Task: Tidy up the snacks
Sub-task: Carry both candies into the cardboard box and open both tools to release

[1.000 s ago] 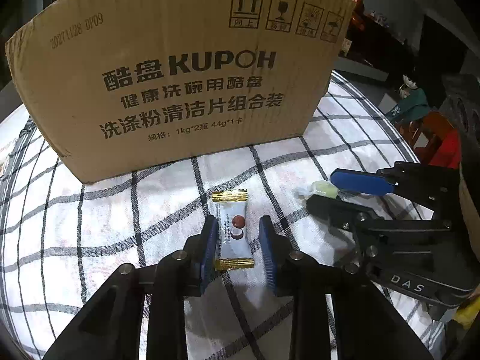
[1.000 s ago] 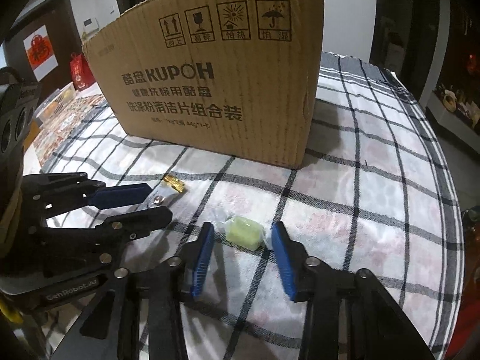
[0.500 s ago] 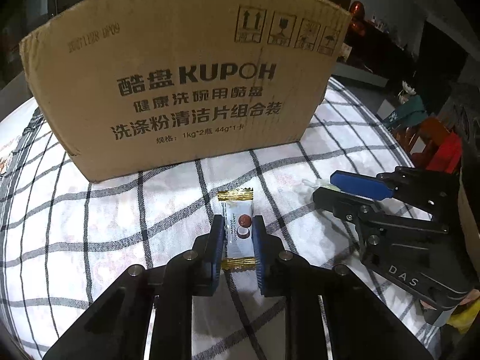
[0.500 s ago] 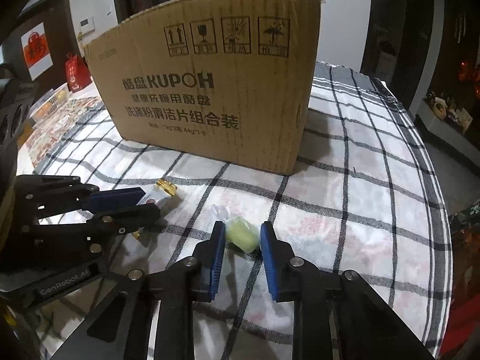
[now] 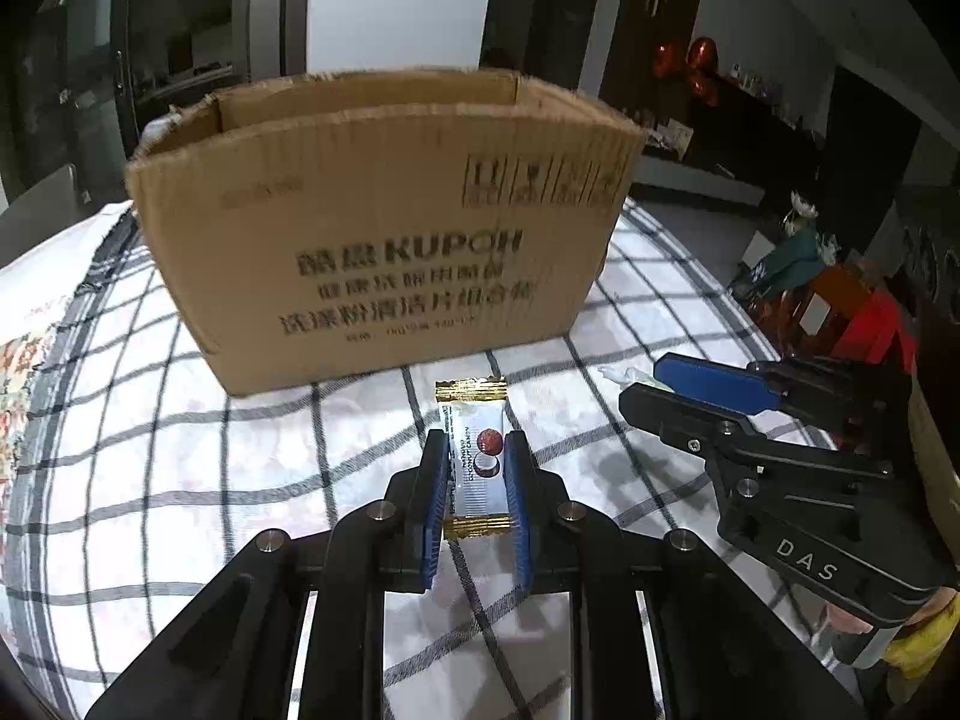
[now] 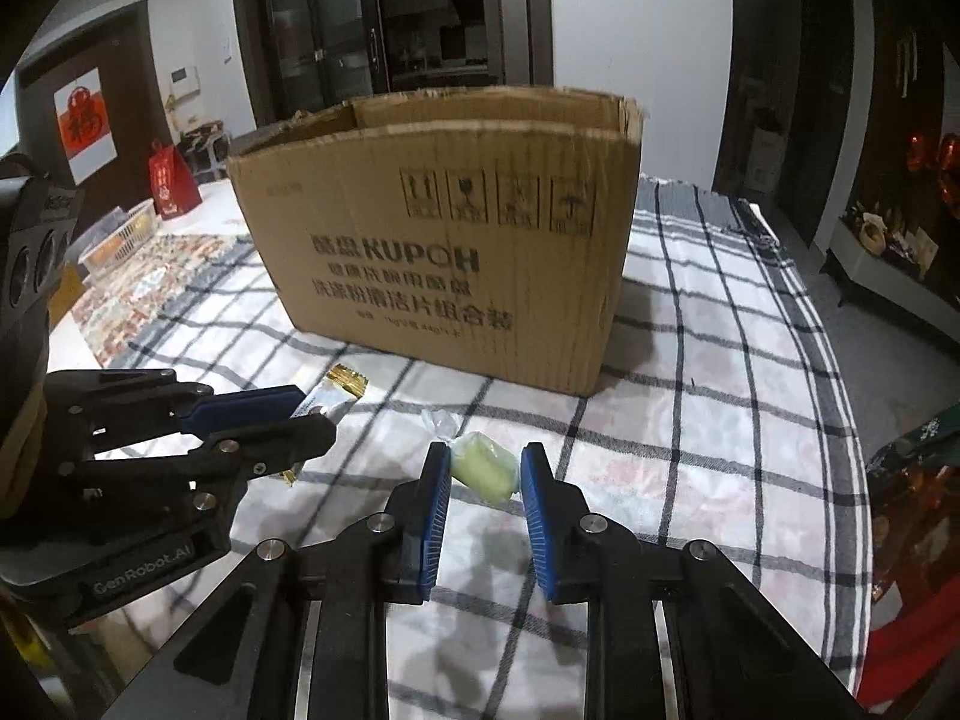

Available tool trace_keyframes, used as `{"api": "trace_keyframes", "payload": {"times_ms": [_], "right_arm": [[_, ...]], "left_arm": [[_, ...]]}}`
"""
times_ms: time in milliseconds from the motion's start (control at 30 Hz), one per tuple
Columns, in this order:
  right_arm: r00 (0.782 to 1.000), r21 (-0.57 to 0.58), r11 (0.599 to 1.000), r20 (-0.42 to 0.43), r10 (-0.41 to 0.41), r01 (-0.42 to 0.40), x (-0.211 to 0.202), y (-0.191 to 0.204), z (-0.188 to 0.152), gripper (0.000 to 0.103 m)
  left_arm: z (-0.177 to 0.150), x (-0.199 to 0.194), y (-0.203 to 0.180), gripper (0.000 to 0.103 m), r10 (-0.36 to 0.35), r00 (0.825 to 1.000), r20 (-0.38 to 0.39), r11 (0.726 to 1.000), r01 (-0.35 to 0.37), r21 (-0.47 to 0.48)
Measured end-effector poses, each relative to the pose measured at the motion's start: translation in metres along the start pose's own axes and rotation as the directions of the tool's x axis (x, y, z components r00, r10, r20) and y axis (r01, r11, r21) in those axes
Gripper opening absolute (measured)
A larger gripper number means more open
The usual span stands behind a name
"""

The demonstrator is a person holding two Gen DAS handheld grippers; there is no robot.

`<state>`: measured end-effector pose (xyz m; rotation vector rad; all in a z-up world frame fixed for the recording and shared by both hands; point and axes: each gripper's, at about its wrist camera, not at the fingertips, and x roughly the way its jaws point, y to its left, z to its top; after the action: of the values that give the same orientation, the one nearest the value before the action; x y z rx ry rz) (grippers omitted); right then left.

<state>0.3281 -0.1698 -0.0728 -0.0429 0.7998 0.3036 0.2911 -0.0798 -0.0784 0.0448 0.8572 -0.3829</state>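
Left gripper (image 5: pixel 477 468) jaws pinching a wrapped bar (image 5: pixel 476 461) at mid-sides: light, crinkly, slippery foil. Right gripper (image 6: pixel 485 474) jaws pinching a green candy (image 6: pixel 485 471): small, soft-looking. Both above the tabletop (image 6: pixel 720 432), near the open box (image 6: pixel 444 252).

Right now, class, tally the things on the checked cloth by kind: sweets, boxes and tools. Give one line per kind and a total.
Sweets: 2 (white bar, green sweet)
Boxes: 1 (box)
Tools: 2 (left tool, right tool)
Total: 5
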Motion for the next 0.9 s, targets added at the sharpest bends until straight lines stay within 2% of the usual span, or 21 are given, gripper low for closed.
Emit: {"api": "trace_keyframes", "payload": {"times_ms": [400, 900], "right_arm": [[0.994, 0.015, 1.0, 0.108, -0.003, 0.001, -0.044, 0.014, 0.022, 0.025], [0.973, 0.019, 1.0, 0.232, -0.005, 0.001, -0.08, 0.029, 0.063, 0.025]], "left_arm": [[0.013, -0.055, 0.004, 0.019, 0.017, 0.994, 0.107, 1.0, -0.016, -0.004], [0.05, -0.102, 0.016, 0.019, 0.06, 0.972, 0.226, 0.998, -0.067, 0.019]]}}
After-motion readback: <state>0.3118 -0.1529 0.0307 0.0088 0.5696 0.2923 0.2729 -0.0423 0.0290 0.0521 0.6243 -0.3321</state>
